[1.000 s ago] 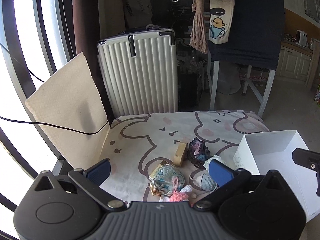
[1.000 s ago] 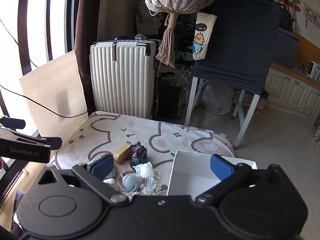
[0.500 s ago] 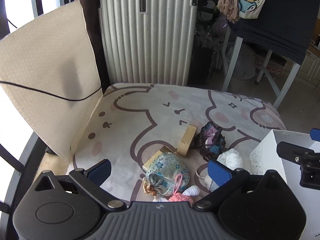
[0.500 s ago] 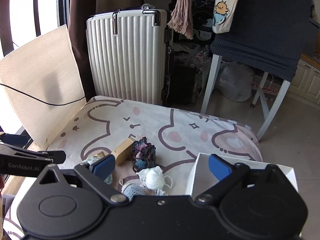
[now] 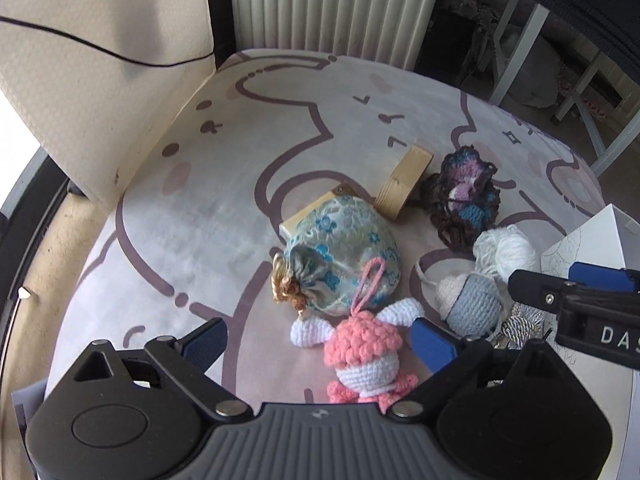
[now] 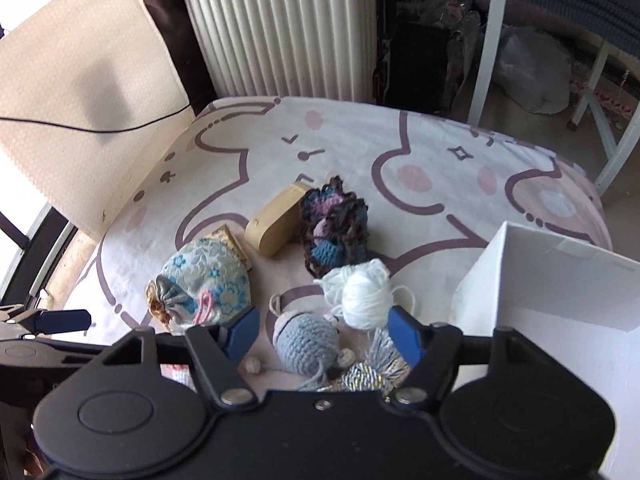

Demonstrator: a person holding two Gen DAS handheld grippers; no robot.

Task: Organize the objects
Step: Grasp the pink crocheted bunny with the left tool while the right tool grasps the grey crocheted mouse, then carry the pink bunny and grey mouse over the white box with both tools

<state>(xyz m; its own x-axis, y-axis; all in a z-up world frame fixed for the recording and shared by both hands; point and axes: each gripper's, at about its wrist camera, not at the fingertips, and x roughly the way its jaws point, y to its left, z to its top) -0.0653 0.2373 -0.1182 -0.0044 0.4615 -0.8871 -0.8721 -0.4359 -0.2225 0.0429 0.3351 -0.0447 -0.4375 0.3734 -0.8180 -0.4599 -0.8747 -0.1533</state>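
Note:
On the cartoon-print cloth lies a cluster of small items. A pink and white crochet doll sits between the fingers of my left gripper, whose jaws are closing; its pads stand clear of the doll. My right gripper straddles a grey-blue crochet mouse, its jaws closing but not touching it. Beyond these lie a floral pouch, a white yarn ball, a dark crochet piece and a wooden box.
An open white box stands at the right edge of the cloth. A silver tassel lies by the mouse. A beige panel with a black cable leans at the left. A ribbed white suitcase stands behind the table.
Both grippers have dropped and tilted down toward the cluster, so the items loom larger. The right jaws have narrowed clearly around the mouse; the left jaws have narrowed slightly.

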